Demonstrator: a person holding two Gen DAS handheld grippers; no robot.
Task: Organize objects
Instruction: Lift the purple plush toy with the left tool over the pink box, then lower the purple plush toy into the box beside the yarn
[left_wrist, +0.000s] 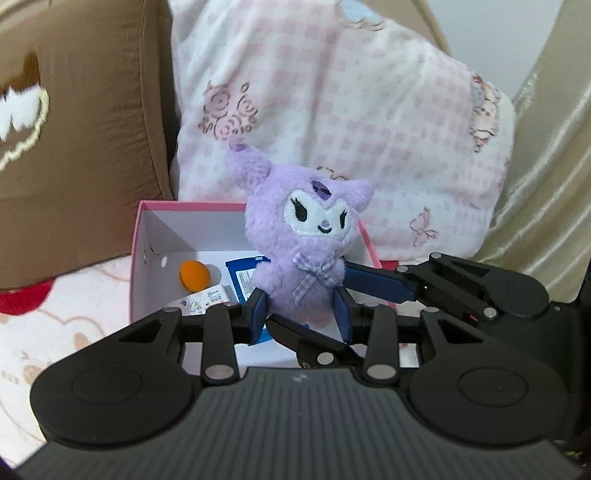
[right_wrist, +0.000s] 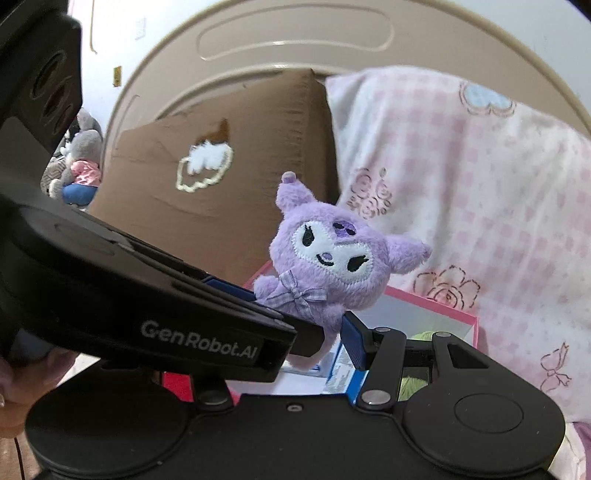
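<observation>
Black ribbed housing and linkage arms of the left gripper (left_wrist: 301, 312) fill the bottom of its own view, and its blue-padded jaws are clamped on the lower body of a small fluffy lilac plush doll (left_wrist: 308, 240) with a white embroidered face and a checked bow. The right gripper (left_wrist: 343, 275) comes in from the side; one of its blue pads lies against the doll's flank, the other passes beneath it, so both grippers seem to pinch the same toy, probably to keep a soft, floppy body upright and steady while it is carried.

Held this way, the doll hangs just above an open pink cardboard box with a white inside (left_wrist: 147, 236), which is likely where it belongs. Inside the box lie a small orange egg-shaped ball (left_wrist: 194, 274), a blue-and-white packet (left_wrist: 242, 275) and a small white printed sachet (left_wrist: 207, 299); the right wrist view also shows something yellow-green (right_wrist: 419, 369) in there, too hidden to name.

Underneath is a bed with a pale cartoon-print blanket (left_wrist: 55, 325). Towards the head edge of the bed, a brown cushion (left_wrist: 92, 147) and a pink-checked pillow (left_wrist: 351, 110) lean against a beige headboard (right_wrist: 295, 40).
</observation>
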